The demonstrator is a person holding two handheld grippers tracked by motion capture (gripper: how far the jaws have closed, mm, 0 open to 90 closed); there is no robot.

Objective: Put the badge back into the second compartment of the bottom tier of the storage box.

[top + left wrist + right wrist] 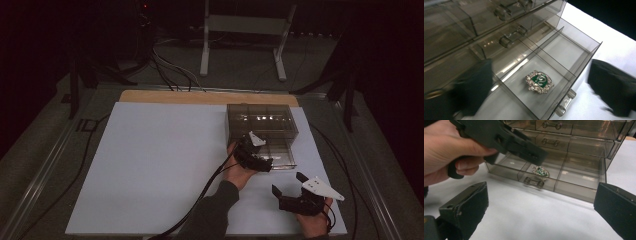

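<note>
Smoky clear plastic drawer [564, 65] stands pulled out of the organiser [262, 122] so the green-and-silver brooch [539, 81] can lie in its middle compartment, with the left gripper [263, 163] spread empty above and the right gripper [286, 192] waiting wide open at lower right.

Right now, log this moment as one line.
left tongs: open over drawer | brooch: lying in middle compartment | right tongs: open, empty

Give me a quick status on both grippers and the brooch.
Left gripper open above drawer. Brooch lying loose in middle compartment. Right gripper open, off the organizer. Nothing obstructing.
</note>
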